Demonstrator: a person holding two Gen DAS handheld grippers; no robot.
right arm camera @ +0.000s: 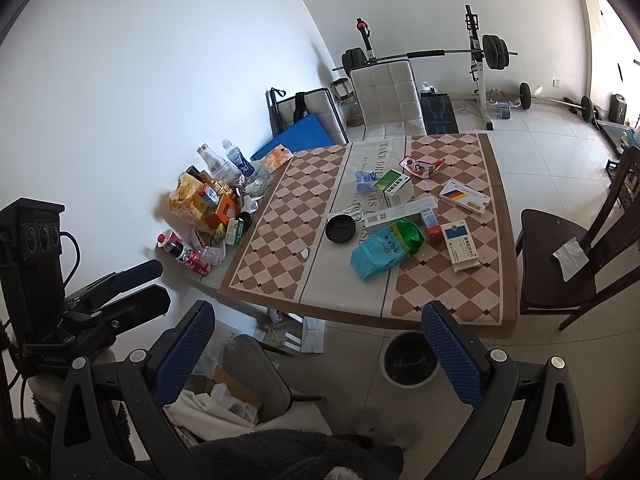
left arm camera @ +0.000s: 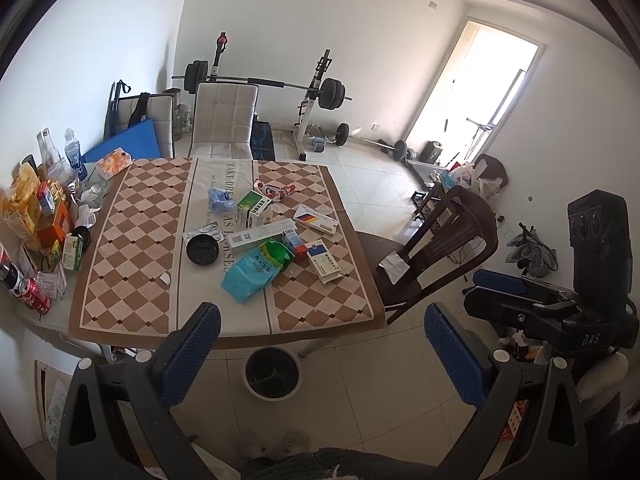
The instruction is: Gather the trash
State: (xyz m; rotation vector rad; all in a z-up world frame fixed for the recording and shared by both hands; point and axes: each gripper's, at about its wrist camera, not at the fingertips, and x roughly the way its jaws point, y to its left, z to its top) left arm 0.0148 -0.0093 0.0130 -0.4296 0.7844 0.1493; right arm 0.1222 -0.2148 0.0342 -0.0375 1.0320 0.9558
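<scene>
Your left hand-held gripper hides the desk's near edge behind its fingers. Beyond it, print on the boxes is too small to read. Left of your right hand-held gripper, the snack pile overlaps, its items indistinct.

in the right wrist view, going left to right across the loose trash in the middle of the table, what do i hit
black round lid → blue-green plastic bag → blue and white medicine box, with the red, black and yellow striped box farther back at about that same spot.
</scene>
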